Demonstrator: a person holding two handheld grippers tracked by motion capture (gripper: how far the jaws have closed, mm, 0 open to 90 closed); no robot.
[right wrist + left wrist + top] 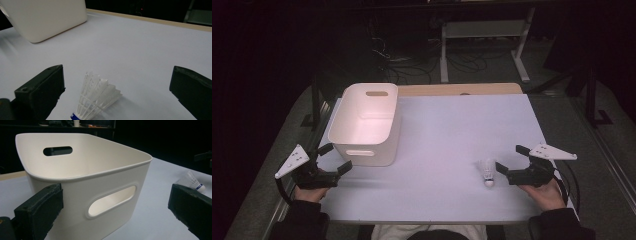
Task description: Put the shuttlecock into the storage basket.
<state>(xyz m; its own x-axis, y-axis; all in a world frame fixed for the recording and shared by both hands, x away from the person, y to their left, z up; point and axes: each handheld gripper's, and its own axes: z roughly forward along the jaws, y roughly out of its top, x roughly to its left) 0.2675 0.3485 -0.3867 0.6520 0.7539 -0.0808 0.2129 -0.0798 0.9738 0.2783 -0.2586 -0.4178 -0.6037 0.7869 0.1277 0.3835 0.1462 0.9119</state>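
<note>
Setting: a dim lab or test room. Evidence: pale lavender rectangular work table (452,125) on grey carpet; tangle of loose black cables (412,62) on the far floor; white metal-legged bench frame (484,45) at far right; dark curtained surroundings left and right.

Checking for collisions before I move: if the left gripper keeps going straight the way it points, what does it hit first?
Most likely the white bin: its near wall with the handle slot sits right ahead of the left gripper, between its open jaws. The shuttlecock lies off to the side.
</note>
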